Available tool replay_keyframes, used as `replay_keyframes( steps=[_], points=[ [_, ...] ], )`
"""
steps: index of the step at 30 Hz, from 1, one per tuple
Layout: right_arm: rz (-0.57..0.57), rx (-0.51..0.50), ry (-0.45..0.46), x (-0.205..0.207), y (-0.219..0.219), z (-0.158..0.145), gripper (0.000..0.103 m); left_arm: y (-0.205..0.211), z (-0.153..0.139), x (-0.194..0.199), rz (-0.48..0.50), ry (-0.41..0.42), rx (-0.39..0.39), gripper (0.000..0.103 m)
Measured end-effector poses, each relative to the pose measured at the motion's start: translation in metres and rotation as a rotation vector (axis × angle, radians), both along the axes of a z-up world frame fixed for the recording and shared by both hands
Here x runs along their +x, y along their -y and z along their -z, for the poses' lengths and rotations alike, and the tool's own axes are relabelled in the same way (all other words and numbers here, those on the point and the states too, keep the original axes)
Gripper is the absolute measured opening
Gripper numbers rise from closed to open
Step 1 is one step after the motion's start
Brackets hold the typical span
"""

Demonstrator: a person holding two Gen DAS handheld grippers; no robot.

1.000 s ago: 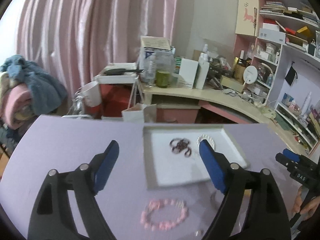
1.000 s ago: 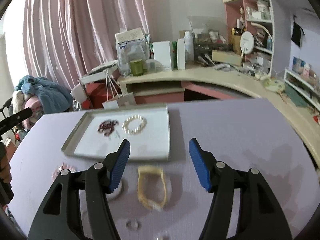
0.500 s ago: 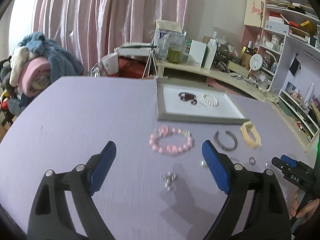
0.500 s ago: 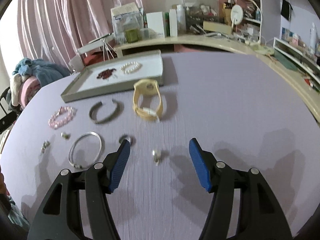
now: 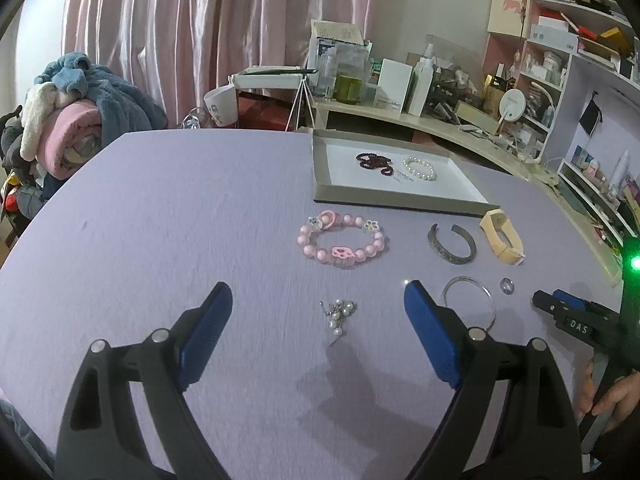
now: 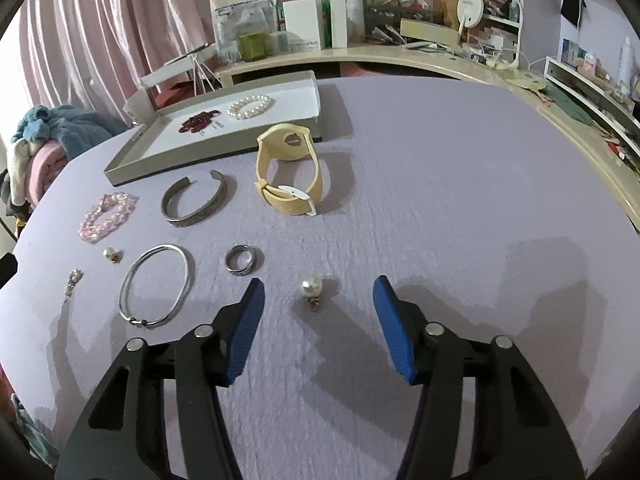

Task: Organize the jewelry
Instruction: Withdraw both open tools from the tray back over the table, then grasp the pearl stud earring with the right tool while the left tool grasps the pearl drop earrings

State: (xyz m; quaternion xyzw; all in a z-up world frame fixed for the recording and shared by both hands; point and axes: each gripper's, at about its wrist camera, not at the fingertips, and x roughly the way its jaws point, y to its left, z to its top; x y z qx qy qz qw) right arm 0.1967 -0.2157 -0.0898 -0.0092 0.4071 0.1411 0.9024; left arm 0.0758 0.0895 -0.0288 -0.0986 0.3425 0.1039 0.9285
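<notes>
**Right claw lined up on pearl earring, left on pearl cluster**

Right claw [image 6: 318,308]: spread, nothing pinched. Jaws have just been closing a bit; pearl earring [image 6: 311,291] sits between the tips, not touched. It lies dead ahead of the claw, pearl at the far end, metal part toward the claw, so its long axis runs along the claw's pointing line, across the closing line. Right hand is clearly nearer to it.

Left claw [image 5: 318,312]: spread wide, empty. Pearl cluster [image 5: 339,314] lies between its tips, slightly right of centre, long axis roughly toward the claw. Left hand is nearer to this one.

Outward from the right claw, on the table [image 6: 440,184]: ring [image 6: 239,259], thin bangle [image 6: 155,286], small stud [image 6: 111,255], cuff [image 6: 195,204], pink bracelet [image 6: 105,216], watch [image 6: 289,172] standing on its strap just off the tray's near edge. Tray [image 6: 172,162] at the far edge, left of centre.

Count:
- loose on table: 8 (1 earring, 1 cluster, 1 stud, 1 ring, 1 bangle, 1 cuff, 1 pink bracelet, 1 watch)
- in tray: 2 (1 dark red bead piece [image 6: 198,122], 1 white pearl bracelet [image 6: 249,106])
- trays: 1

My read: early in the job, most pieces are still out.
</notes>
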Motion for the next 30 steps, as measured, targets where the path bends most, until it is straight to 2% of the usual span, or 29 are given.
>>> replay_keyframes(
  steps=[5, 23, 27, 30],
  points=[
    [0.004, -0.008, -0.026, 0.006, 0.001, 0.005, 0.049, -0.001, 0.003, 0.004, -0.005, -0.014, -0.008, 0.088],
    [-0.039, -0.059, -0.006, 0.004, -0.01, 0.004, 0.029, -0.002, 0.011, 0.009, -0.004, -0.04, -0.021, 0.088],
    [-0.041, -0.056, -0.007, 0.004, -0.01, 0.004, 0.014, -0.001, 0.013, 0.009, -0.003, -0.048, -0.024, 0.088],
    [-0.042, -0.049, -0.009, 0.004, -0.009, 0.004, 0.014, 0.0, 0.015, 0.011, 0.001, -0.057, -0.028, 0.088]
  ],
)
